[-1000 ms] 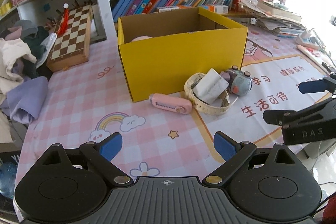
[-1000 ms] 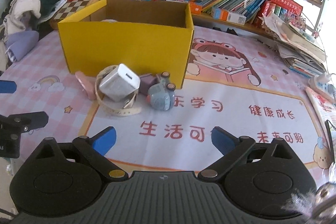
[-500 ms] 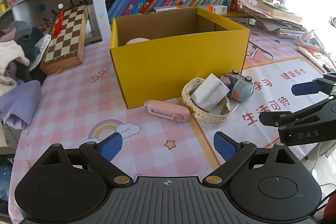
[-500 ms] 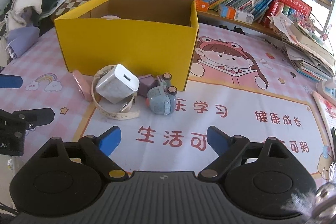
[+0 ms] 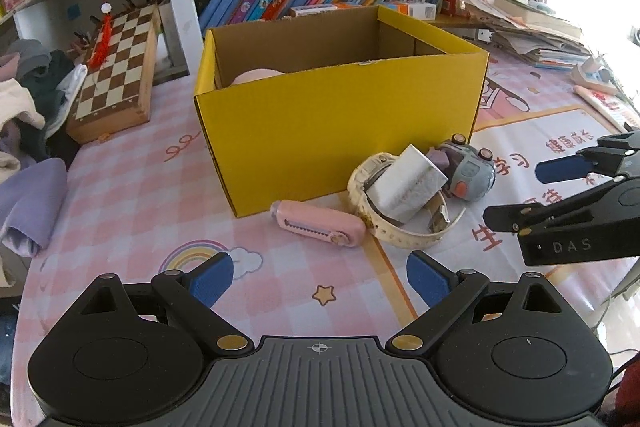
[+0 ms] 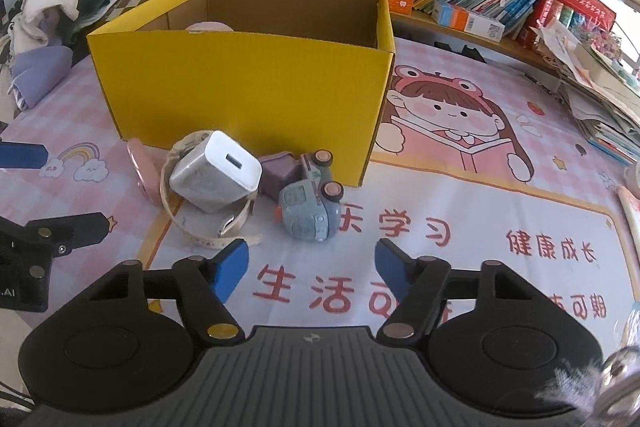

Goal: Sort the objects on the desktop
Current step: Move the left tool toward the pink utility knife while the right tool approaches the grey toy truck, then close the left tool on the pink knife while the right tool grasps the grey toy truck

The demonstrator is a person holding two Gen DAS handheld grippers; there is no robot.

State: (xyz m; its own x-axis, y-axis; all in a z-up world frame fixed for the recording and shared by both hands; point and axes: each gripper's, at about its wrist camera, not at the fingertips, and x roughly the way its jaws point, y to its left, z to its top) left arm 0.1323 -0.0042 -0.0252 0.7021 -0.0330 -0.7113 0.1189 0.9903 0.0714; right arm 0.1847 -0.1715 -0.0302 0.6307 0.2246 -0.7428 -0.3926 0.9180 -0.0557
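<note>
Right wrist view: my right claw (image 6: 312, 269), empty, jaws just been narrowing, is lined up on the toy car (image 6: 310, 213) beside the yellow box (image 6: 248, 87). Worried it'll clip the charger (image 6: 214, 177) stacked on the watch (image 6: 208, 227).

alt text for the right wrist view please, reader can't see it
The right gripper, open and empty with its jaws just closing partway, points at a blue toy car, a white charger lying on a cream watch, and a pink cutter, all in front of a yellow box. The left gripper shows at the left edge.
</note>
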